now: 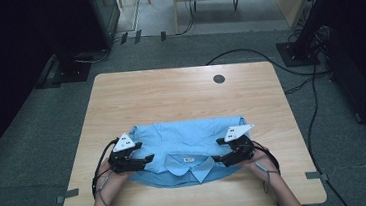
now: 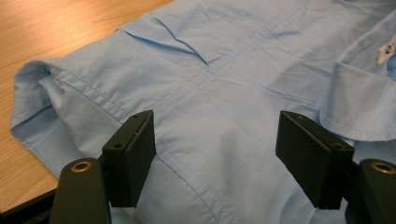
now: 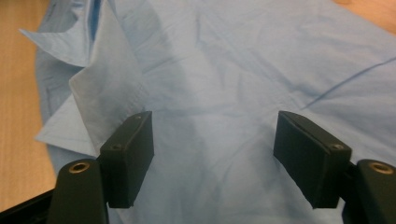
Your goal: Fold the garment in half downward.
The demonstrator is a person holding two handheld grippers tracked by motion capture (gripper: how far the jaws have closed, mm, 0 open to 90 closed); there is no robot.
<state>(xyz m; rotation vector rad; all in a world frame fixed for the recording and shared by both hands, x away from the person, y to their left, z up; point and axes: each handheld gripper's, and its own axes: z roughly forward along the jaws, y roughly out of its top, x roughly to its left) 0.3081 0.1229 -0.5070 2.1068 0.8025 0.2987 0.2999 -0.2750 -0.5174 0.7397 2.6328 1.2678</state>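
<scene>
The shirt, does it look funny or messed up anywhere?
Nothing is torn or spilled. The blue shirt is folded and a bit wrinkled, and its collar points toward the person, with one collar tip sticking up a little.

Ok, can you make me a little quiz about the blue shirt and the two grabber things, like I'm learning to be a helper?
1. True or false: the left gripper is squeezing the blue shirt.
2. Which way does the shirt's collar lie? A) toward the person's edge of the table B) toward the far edge C) hanging off the table
3. Fill in: the right gripper has its jaws ____ over the shirt.

Key
1. False. In the left gripper view its jaws stand wide apart, with cloth showing between them.
2. A. The collar sits between the two grippers, on the person's side.
3. Open.
</scene>
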